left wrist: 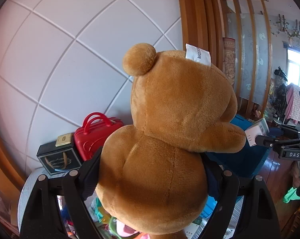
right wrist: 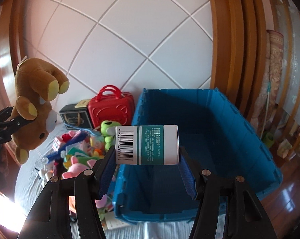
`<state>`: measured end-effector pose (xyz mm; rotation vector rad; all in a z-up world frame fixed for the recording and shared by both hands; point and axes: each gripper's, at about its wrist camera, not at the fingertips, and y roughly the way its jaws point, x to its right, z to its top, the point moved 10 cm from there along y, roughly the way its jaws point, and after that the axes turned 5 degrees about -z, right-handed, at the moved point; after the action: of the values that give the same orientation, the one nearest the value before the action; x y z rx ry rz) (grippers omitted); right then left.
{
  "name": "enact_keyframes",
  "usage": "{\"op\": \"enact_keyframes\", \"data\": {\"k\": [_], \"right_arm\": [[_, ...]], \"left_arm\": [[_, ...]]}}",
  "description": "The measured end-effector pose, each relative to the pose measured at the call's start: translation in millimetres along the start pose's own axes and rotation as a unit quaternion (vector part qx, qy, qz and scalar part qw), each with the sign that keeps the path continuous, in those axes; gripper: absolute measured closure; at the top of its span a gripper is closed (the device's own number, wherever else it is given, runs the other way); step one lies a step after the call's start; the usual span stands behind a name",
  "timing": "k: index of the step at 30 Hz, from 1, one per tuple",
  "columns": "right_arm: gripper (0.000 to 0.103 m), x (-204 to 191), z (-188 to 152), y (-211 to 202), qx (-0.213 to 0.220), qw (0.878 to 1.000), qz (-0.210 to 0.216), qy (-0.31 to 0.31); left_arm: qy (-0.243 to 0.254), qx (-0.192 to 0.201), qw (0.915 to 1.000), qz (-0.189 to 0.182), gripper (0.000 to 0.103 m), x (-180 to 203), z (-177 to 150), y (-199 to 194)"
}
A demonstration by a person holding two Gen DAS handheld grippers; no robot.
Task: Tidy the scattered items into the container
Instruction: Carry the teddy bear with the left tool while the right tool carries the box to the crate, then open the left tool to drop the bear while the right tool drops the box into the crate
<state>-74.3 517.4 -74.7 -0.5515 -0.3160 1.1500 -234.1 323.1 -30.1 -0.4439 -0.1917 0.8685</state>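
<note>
White tiled wall (right wrist: 120, 45), wooden floor (right wrist: 289, 195)

A white wall (right wrist: 114, 45) crossed by diagonal grooves fills the upper middle of the right wrist view. Glossy wooden door framing (right wrist: 227, 45) runs down its right side, and a curved wooden trim (right wrist: 9, 45) down the left edge. In the left wrist view, a slatted wooden partition (left wrist: 247, 45) with frosted patterned panels stands at upper right. Beside it leans a rolled, ornate carpet (left wrist: 229, 59). Further right, a bright window (left wrist: 294, 67) glows, clothes hang on a rack (left wrist: 293, 103), and polished wooden floor (left wrist: 273, 165) shows at lower right.
</note>
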Motion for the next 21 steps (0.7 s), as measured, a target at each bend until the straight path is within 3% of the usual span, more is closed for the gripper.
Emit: {"op": "enact_keyframes", "data": {"k": [6, 14, 21], "right_arm": [[0.044, 57.0, -2.3, 17.2, -0.010, 1.000, -0.016, 0.025], [0.044, 110.9, -10.2, 26.7, -0.021, 0.998, -0.034, 0.053], [0.044, 143.6, -14.6, 34.4, -0.027, 0.996, -0.055, 0.070]], "left_arm": [[0.041, -0.008, 0.9980, -0.047, 0.017, 72.6, 37.1, 60.5], [0.078, -0.024, 0.9914, -0.103, 0.017, 155.4, 60.9, 115.2], [0.086, -0.032, 0.9895, -0.112, 0.017, 180.7, 68.1, 137.0]]}}
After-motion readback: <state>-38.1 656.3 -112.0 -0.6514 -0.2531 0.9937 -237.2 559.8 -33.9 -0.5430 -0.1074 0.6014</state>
